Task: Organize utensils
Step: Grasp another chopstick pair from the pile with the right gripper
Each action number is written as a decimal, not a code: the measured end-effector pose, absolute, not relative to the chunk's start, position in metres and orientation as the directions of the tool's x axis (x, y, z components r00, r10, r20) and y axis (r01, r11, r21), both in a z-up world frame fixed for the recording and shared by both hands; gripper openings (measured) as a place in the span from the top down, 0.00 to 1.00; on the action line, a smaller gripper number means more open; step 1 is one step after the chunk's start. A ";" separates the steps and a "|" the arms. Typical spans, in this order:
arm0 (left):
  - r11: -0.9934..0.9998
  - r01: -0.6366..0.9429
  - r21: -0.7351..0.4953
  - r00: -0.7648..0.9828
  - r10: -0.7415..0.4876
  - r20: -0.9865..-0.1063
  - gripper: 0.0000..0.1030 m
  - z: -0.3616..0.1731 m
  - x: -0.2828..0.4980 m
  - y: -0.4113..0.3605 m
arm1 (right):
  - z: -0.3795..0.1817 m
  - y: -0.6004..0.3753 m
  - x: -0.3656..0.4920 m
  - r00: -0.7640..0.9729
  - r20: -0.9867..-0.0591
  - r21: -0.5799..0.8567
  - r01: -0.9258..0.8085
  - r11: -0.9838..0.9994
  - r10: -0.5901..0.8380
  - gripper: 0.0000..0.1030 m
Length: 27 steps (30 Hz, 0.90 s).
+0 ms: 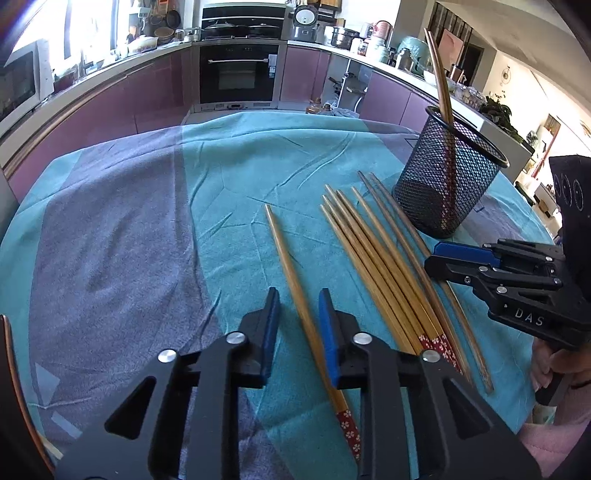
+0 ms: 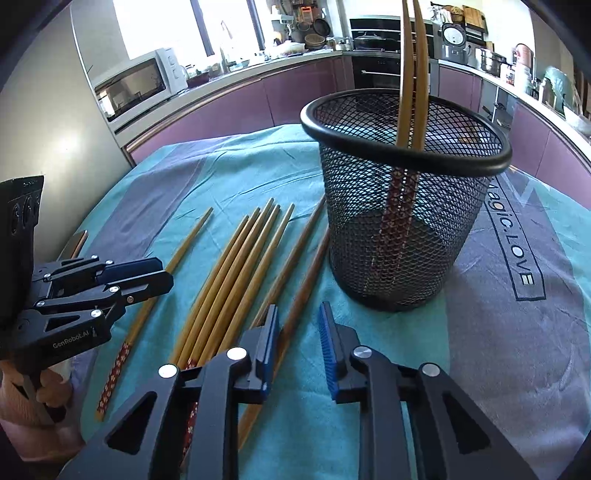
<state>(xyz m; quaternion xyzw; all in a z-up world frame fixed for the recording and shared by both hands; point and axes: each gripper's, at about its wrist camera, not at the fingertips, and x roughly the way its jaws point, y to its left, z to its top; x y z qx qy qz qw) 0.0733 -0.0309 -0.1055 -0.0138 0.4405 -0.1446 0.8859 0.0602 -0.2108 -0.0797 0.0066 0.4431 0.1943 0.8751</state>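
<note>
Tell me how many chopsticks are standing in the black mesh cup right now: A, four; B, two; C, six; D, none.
B: the right wrist view shows two chopsticks standing in the mesh cup, their tips above the rim; the other chopsticks lie on the cloth beside it.

You are working in a home kitchen. A built-in oven (image 1: 238, 72) sits in a curved run of purple cabinets (image 1: 155, 92); above it stands a stove with pots (image 1: 243, 27), to its right a rice cooker (image 1: 306, 22), to its left a white microwave (image 2: 138, 83) beside a bright window (image 2: 166, 22).
</note>
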 end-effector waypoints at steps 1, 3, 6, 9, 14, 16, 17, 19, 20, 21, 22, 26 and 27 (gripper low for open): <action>0.959 0.238 -0.154 0.570 -0.266 -0.777 0.84 -0.106 0.074 -0.031 | -0.080 -0.211 0.061 0.533 -0.771 0.190 -0.330 0.925 0.349 0.83; 0.960 0.227 -0.165 0.569 -0.268 -0.778 0.88 -0.106 0.076 -0.031 | -0.080 -0.212 0.061 0.529 -0.766 0.215 -0.324 0.921 0.365 0.91; 0.960 0.213 -0.182 0.569 -0.274 -0.776 0.90 -0.107 0.078 -0.029 | -0.080 -0.215 0.062 0.532 -0.760 0.239 -0.307 0.921 0.374 0.91; 0.958 0.204 -0.200 0.572 -0.282 -0.770 0.92 -0.105 0.078 -0.029 | -0.079 -0.221 0.060 0.535 -0.751 0.263 -0.293 0.919 0.386 0.93; 0.948 0.229 -0.221 0.578 -0.315 -0.753 0.93 -0.099 0.075 -0.034 | -0.072 -0.229 0.052 0.545 -0.729 0.281 -0.313 0.907 0.414 0.94; 0.940 0.247 -0.236 0.574 -0.338 -0.746 0.93 -0.099 0.074 -0.037 | -0.070 -0.230 0.048 0.538 -0.722 0.290 -0.337 0.896 0.436 0.94; 0.935 0.258 -0.245 0.570 -0.352 -0.742 0.93 -0.098 0.073 -0.038 | -0.068 -0.228 0.046 0.534 -0.723 0.280 -0.353 0.893 0.438 0.94; 0.928 0.277 -0.250 0.564 -0.368 -0.739 0.93 -0.097 0.072 -0.043 | -0.069 -0.224 0.045 0.518 -0.732 0.271 -0.375 0.887 0.443 0.94; 0.926 0.287 -0.246 0.561 -0.370 -0.740 0.93 -0.097 0.072 -0.046 | -0.070 -0.223 0.044 0.509 -0.738 0.267 -0.383 0.884 0.443 0.94; 0.925 0.291 -0.243 0.558 -0.371 -0.742 0.93 -0.098 0.072 -0.048 | -0.072 -0.222 0.044 0.498 -0.746 0.262 -0.391 0.882 0.442 0.94; 0.924 0.297 -0.242 0.551 -0.373 -0.746 0.93 -0.100 0.072 -0.051 | -0.074 -0.220 0.044 0.488 -0.754 0.258 -0.397 0.881 0.440 0.94; 0.923 0.308 -0.231 0.533 -0.369 -0.761 0.93 -0.106 0.074 -0.056 | -0.075 -0.219 0.045 0.475 -0.766 0.244 -0.408 0.880 0.432 0.94; 0.923 0.311 -0.229 0.529 -0.368 -0.765 0.93 -0.108 0.075 -0.057 | -0.075 -0.219 0.045 0.475 -0.769 0.239 -0.407 0.881 0.428 0.93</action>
